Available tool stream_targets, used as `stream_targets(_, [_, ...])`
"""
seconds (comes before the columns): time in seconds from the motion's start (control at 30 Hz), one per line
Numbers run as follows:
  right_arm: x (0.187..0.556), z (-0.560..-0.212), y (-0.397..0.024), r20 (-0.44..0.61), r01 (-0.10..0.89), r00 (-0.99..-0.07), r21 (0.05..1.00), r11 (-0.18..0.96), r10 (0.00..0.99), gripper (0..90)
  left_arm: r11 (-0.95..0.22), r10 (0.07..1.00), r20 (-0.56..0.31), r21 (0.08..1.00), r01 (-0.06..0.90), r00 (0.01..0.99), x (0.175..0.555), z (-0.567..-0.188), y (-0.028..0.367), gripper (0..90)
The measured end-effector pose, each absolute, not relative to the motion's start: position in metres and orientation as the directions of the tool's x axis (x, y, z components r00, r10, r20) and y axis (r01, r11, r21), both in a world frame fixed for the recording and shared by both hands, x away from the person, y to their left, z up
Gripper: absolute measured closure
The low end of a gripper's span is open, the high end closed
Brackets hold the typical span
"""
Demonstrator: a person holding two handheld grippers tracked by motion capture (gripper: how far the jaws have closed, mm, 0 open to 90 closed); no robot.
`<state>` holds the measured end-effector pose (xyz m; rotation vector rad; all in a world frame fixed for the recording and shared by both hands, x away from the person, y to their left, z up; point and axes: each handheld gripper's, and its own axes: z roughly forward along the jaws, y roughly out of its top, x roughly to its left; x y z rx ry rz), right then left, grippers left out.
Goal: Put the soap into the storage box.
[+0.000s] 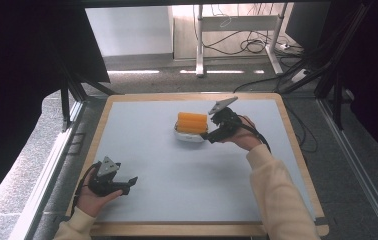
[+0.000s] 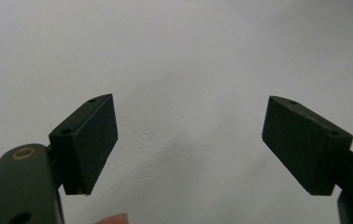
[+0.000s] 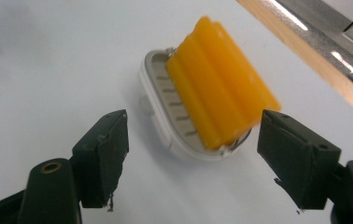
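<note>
Left gripper (image 1: 127, 183) nearest, low at the near-left of the pale table (image 1: 177, 190), jaws spread wide, nothing between them; bare surface beyond its pads (image 2: 93, 140). Right gripper (image 1: 208, 135) farther out, just right of centre, jaws likewise apart. Orange ribbed block (image 3: 221, 100) sits in a white slotted dish (image 3: 158, 84). Dish lies just beyond the right gripper's jaw tips, slightly toward the right-hand jaw, not between them; contact with that jaw cannot be told. Wooden table edge (image 3: 314, 56) behind.
</note>
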<state>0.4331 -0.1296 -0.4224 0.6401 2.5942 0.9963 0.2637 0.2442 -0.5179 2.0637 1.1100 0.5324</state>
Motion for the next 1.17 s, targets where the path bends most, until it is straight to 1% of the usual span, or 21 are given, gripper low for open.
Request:
stream_targets(0.07, [0.429,-0.424,-0.133,-0.107,0.309,-0.853,0.687,0.658,0.512,24.1,-0.364,0.842,0.019,0.758,0.541,0.539,0.264,-0.518,0.245,18.0])
stream_targets(0.1, [0.423,-0.426,-0.137,-0.112,0.321,-0.839,0.688,0.651,0.533,24.1,-0.364,0.843,0.019,0.757,0.543,0.538,0.264,-0.518,0.245,18.0])
stream_targets(0.13, [0.411,-0.432,-0.149,-0.096,0.371,-0.804,0.690,0.622,0.586,24.1,-0.365,0.843,0.020,0.755,0.545,0.537,0.264,-0.519,0.245,18.0])
stream_targets(0.17, [0.411,-0.432,-0.149,-0.096,0.371,-0.804,0.690,0.622,0.586,24.1,-0.365,0.843,0.020,0.755,0.545,0.537,0.264,-0.519,0.245,18.0])
stream_targets(0.2, [0.401,-0.437,-0.159,-0.067,0.400,-0.788,0.699,0.593,0.611,24.2,-0.370,0.843,0.024,0.751,0.547,0.538,0.264,-0.519,0.244,18.0])
stream_targets(0.27, [0.396,-0.439,-0.165,-0.060,0.407,-0.784,0.701,0.586,0.618,24.2,-0.371,0.843,0.024,0.750,0.548,0.538,0.264,-0.519,0.244,18.0])
stream_targets(0.3, [0.383,-0.445,-0.177,-0.048,0.421,-0.775,0.705,0.571,0.630,23.8,-0.371,0.843,0.024,0.749,0.549,0.537,0.264,-0.519,0.244,18.0])
stream_targets(0.37, [0.379,-0.447,-0.181,-0.047,0.421,-0.773,0.708,0.567,0.633,23.7,-0.371,0.844,0.025,0.749,0.549,0.536,0.264,-0.519,0.244,18.0])
stream_targets(0.4, [0.366,-0.452,-0.192,-0.034,0.433,-0.762,0.717,0.547,0.647,23.0,-0.371,0.845,0.026,0.748,0.550,0.535,0.264,-0.520,0.244,18.0])
stream_targets(0.47, [0.362,-0.454,-0.196,-0.037,0.430,-0.760,0.721,0.544,0.649,22.7,-0.366,0.847,0.023,0.750,0.551,0.532,0.265,-0.520,0.244,18.0])
stream_targets(0.53, [0.350,-0.462,-0.209,-0.019,0.451,-0.736,0.732,0.511,0.677,22.0,-0.364,0.848,0.021,0.749,0.553,0.530,0.266,-0.521,0.245,18.0])
stream_targets(0.83, [0.335,-0.482,-0.231,-0.013,0.484,-0.695,0.732,0.480,0.719,21.2,-0.364,0.848,0.019,0.748,0.556,0.530,0.267,-0.522,0.246,18.0])
stream_targets(1.17, [0.336,-0.483,-0.229,-0.048,0.433,-0.696,0.768,0.472,0.717,19.3,-0.370,0.844,0.023,0.750,0.549,0.536,0.267,-0.519,0.242,18.0])
